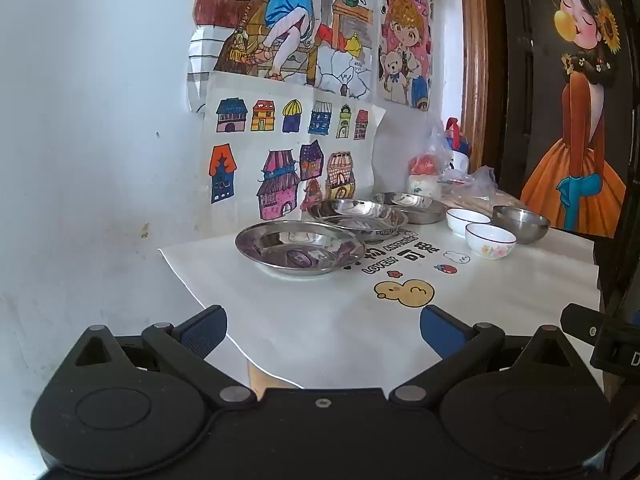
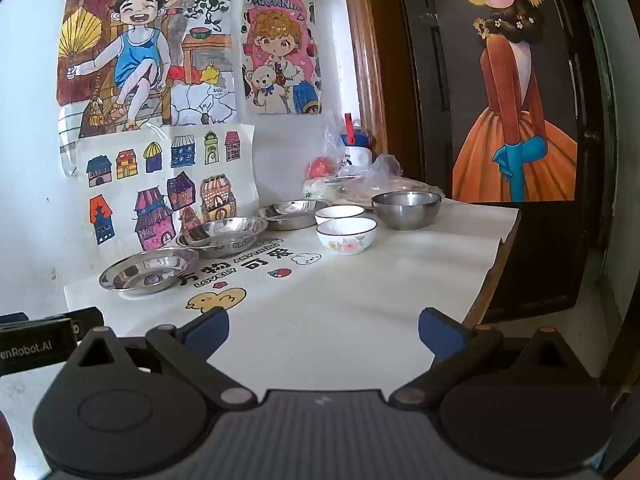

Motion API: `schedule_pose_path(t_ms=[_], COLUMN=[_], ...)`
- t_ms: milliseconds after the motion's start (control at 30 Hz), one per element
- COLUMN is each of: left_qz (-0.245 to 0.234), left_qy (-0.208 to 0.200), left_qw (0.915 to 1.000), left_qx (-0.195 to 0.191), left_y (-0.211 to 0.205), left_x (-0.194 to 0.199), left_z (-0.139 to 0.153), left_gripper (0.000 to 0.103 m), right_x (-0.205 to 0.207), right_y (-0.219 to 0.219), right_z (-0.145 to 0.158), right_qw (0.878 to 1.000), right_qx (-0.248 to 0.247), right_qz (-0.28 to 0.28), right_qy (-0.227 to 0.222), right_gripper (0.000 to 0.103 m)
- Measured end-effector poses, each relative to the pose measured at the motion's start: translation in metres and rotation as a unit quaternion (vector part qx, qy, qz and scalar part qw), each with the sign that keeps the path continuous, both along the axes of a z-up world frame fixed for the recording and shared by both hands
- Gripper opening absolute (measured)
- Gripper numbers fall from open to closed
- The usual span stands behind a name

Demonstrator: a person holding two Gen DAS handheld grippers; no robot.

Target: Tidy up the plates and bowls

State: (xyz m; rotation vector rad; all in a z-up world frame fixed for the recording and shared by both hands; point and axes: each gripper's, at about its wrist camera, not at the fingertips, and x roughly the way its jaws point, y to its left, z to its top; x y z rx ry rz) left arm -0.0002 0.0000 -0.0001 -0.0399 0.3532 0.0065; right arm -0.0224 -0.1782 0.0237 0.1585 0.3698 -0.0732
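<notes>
Both the left gripper (image 1: 323, 330) and right gripper (image 2: 323, 330), jaws apart, hover at frame bottom over a white printed tablecloth (image 2: 360, 304) beneath wall drawings (image 2: 160, 184) at upper left.

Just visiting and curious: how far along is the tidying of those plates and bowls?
Nothing looks done. Three steel plates, the nearest one, lie in a row by the wall, unstacked. Two white bowls and a steel bowl sit separately. Nothing is in hand: the left gripper and right gripper are open and empty, short of the dishes. All gathering is left.
</notes>
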Motion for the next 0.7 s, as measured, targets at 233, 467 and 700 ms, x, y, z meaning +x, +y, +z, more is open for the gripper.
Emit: schedule_pose_path(t_ms=[233, 467, 700], left_qz=[0.000, 0.000, 0.000], left_qy=[0.001, 0.000, 0.000], left_qw=[1.0000, 1.0000, 1.0000], left_qx=[0.000, -0.001, -0.001], left_y=[-0.0001, 0.0000, -0.0003], left_x=[0.0001, 0.0000, -0.0002], left_z=[0.0000, 0.0001, 0.0004], left_gripper=[0.102, 0.102, 0.102], right_x=[-0.0005, 0.0000, -0.0013], right_y=[-0.0001, -0.0005, 0.0012], right_z=[0.0002, -0.0010, -0.0006], right_qw=[1.000, 1.000, 1.000], right_qx=[0.000, 0.000, -0.001], right_qz=[0.000, 0.002, 0.001], right_qy=[-0.003, -0.002, -0.003], right_gripper=[0.103, 0.103, 0.103])
